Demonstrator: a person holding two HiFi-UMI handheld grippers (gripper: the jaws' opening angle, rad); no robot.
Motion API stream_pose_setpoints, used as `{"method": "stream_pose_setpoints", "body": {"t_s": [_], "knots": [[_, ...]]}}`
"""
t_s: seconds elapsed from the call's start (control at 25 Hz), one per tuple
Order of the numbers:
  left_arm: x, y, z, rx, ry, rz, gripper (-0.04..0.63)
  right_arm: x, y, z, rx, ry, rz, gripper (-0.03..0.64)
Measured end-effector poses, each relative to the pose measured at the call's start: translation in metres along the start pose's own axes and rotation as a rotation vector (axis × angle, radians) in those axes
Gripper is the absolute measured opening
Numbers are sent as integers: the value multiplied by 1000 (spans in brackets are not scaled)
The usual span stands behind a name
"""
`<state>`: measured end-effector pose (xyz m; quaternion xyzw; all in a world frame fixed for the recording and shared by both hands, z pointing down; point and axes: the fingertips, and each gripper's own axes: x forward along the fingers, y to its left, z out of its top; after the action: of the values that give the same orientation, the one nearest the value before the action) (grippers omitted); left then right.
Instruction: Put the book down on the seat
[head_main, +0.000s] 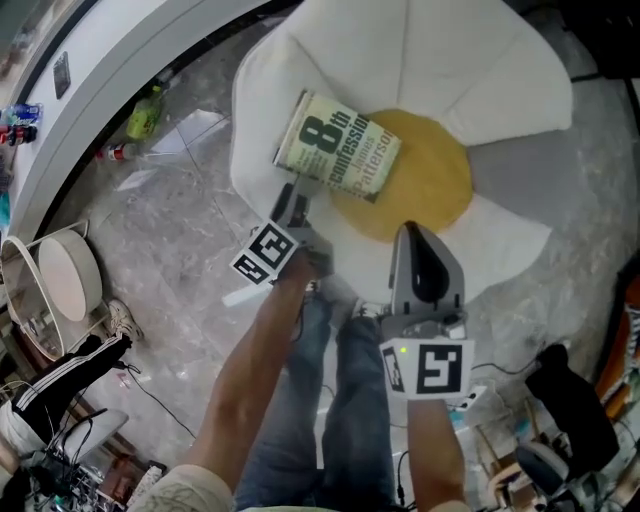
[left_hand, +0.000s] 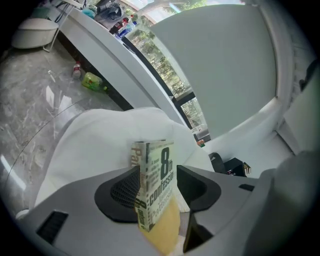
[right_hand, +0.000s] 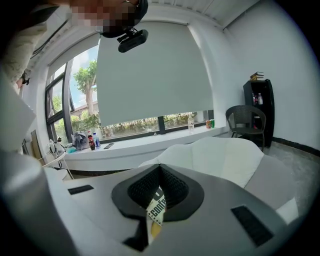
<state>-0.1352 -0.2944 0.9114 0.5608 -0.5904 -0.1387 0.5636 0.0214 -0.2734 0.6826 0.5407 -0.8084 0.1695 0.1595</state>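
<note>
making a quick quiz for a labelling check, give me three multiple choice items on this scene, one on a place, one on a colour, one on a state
1. Where does the book lie?
A. on the floor by the bottles
B. on the seat, partly over its round cushion
C. on the window ledge

2. What colour is the cushion?
A. yellow
B. red
C. blue

3. How is the book lying?
A. open, pages up
B. standing on end
C. closed, front cover up

Answers:
1. B, since the head view shows it lying across the white seat and the cushion's edge.
2. A, since the round patch in the middle of the seat is plainly yellow.
3. C, since the printed title faces up and no pages are spread.
</note>
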Motion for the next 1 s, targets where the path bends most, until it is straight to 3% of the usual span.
{"method": "stream_pose_setpoints", "body": {"t_s": [0.28,0.6,0.88,1.0], "knots": [[-43,-77,24,-85,-57,-92,225,-30,-6,54,-15,-70,-4,-2],[-121,-211,64,-95,-117,-228,224,-86,-16,143,-2,-162,-39,-2],[-175,-331,85,-174,-157,-420,219,-137,-27,215,-8,-251,-64,-2],[-200,-369,91,-187,-171,-466,219,-161,-28,239,-2,-275,-75,-2]]}}
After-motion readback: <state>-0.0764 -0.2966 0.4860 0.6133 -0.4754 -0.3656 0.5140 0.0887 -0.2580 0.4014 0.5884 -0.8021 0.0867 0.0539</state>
